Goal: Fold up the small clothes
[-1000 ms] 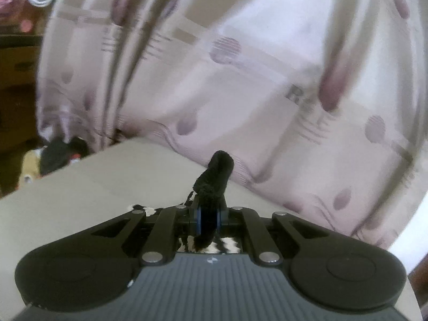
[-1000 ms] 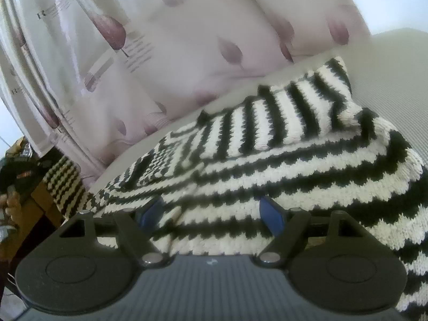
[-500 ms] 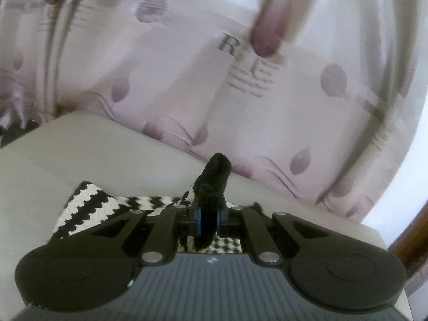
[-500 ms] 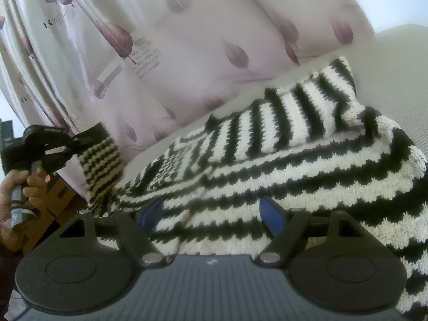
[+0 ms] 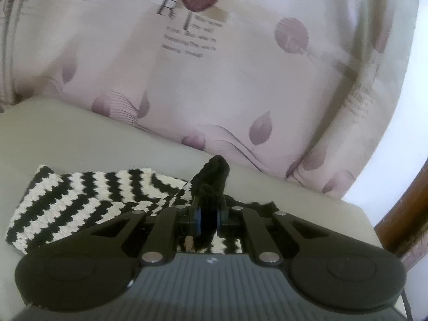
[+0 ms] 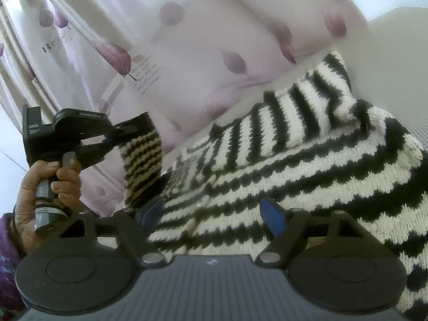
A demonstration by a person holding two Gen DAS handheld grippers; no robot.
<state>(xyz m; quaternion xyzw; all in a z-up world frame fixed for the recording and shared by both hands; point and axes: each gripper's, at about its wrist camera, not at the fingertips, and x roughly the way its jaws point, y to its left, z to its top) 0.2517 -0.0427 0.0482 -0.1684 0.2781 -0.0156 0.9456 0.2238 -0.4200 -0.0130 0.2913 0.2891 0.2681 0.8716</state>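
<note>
A black-and-white striped knitted sweater (image 6: 307, 165) lies on a pale grey table (image 6: 396, 53); one sleeve is folded over its body. My left gripper (image 5: 208, 216) is shut on a black cuff of the sweater and holds the other sleeve (image 6: 141, 160) lifted off the table at the left; that gripper also shows in the right wrist view (image 6: 109, 136). The sweater shows in the left wrist view (image 5: 80, 200) below and to the left. My right gripper (image 6: 211, 214) is open, low over the sweater's lower part, holding nothing.
A pale pink curtain (image 5: 227, 80) with purple leaf prints hangs right behind the table's far edge. A brown wooden frame (image 5: 409, 227) stands at the right past the table corner. Bare table (image 5: 53, 133) lies beyond the sweater.
My left gripper has carried the held sleeve rightwards and nearer the sweater's body; more of the sweater now shows under it. My right gripper has stayed open in nearly the same place.
</note>
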